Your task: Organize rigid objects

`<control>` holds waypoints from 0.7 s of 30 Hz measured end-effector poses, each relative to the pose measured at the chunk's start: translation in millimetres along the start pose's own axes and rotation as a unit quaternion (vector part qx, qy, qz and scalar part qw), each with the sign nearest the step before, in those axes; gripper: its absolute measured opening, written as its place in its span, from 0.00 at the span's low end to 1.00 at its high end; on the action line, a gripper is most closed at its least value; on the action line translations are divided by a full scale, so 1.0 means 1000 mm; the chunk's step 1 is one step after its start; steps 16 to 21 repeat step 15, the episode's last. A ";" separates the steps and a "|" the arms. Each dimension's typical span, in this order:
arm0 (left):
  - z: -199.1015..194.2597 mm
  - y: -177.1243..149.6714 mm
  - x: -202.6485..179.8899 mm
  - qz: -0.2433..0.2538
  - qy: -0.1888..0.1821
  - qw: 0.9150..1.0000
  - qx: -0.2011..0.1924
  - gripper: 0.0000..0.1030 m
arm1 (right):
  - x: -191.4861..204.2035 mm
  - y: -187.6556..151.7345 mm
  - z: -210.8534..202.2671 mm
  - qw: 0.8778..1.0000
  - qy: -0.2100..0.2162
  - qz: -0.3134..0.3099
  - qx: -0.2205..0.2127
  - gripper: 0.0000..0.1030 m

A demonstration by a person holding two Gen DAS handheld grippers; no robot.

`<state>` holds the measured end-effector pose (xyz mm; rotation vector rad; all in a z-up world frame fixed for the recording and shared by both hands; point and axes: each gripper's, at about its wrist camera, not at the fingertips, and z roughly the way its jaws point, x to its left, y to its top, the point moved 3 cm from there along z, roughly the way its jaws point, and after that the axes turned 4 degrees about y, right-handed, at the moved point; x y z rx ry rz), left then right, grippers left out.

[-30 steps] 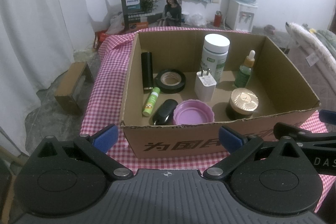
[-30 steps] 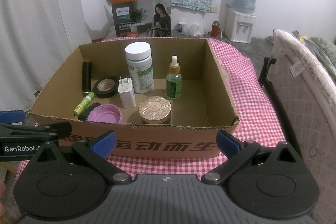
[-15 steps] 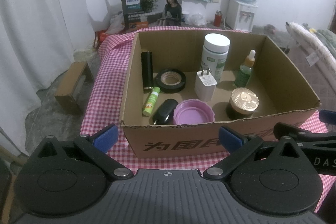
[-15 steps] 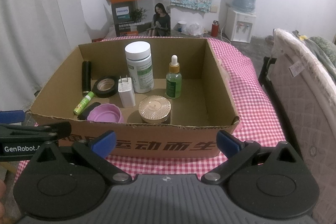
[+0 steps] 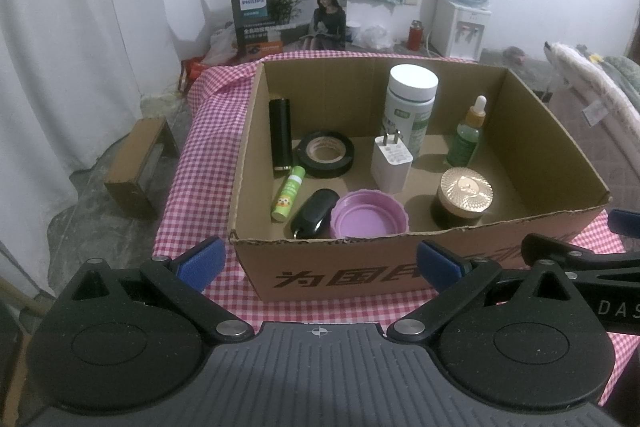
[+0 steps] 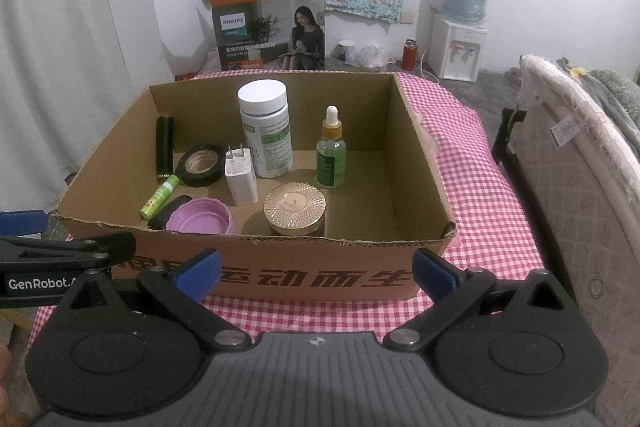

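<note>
— What do the two grippers do?

— The left gripper [image 5: 320, 263] stands with its fingers wide apart and holds nothing. The right gripper [image 6: 316, 267] is the same, spread and empty. Both hang in front of the cardboard box [image 6: 280, 275], on the checked cloth [image 6: 480, 195].

— And inside the box?

— At the left a black tube [image 5: 280, 135] leans on the wall, beside it a tape roll [image 5: 325, 154] and a green stick [image 5: 287, 193]. A purple lid [image 5: 368, 215] lies near the front, a white charger [image 5: 391, 163] stands behind it. The white bottle [image 6: 266, 131], dropper bottle [image 6: 331, 151] and gold-lidded jar [image 6: 295, 207] stand more right.
</note>
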<state>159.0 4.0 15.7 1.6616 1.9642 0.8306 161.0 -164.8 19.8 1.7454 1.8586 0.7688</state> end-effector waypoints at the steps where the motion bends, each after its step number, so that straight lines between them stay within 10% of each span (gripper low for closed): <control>1: 0.000 0.000 0.000 0.000 0.000 1.000 0.000 0.99 | 0.000 0.000 0.000 1.000 0.000 0.000 0.000 1.00; 21: 0.000 -0.001 0.001 0.000 0.000 1.000 0.000 0.99 | -0.001 -0.001 -0.001 1.000 0.000 0.001 0.001 1.00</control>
